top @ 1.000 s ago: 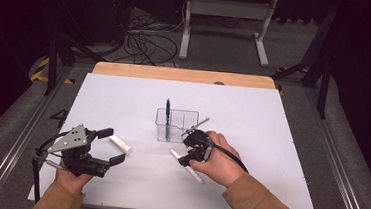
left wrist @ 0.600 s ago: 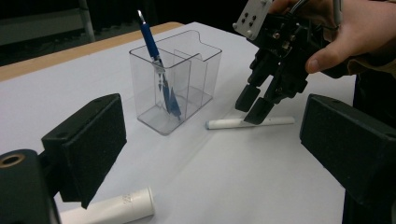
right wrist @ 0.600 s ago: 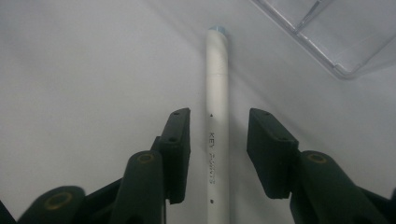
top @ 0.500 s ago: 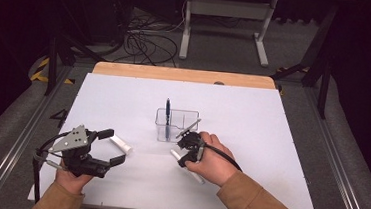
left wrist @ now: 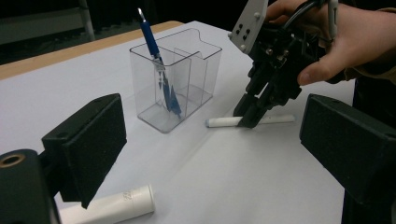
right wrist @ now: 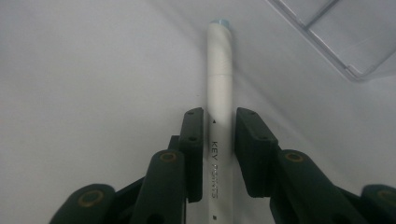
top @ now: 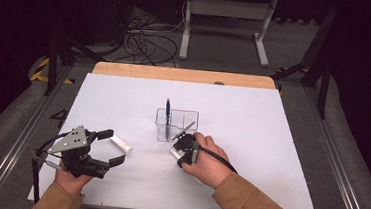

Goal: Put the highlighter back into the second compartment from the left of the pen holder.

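White marker (right wrist: 219,93), blue pen (left wrist: 156,56), clear holder (left wrist: 187,88), black tongs (right wrist: 219,154).

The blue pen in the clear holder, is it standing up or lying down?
Standing, tilted. The blue pen leans in one compartment of the clear holder, its top above the rim.

Lab: cables (top: 145,43), metal stand (top: 225,17)

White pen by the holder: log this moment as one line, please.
right tool: jaws just closing on white pen, pen flat on table | left tool: open, idle | holder: one blue pen
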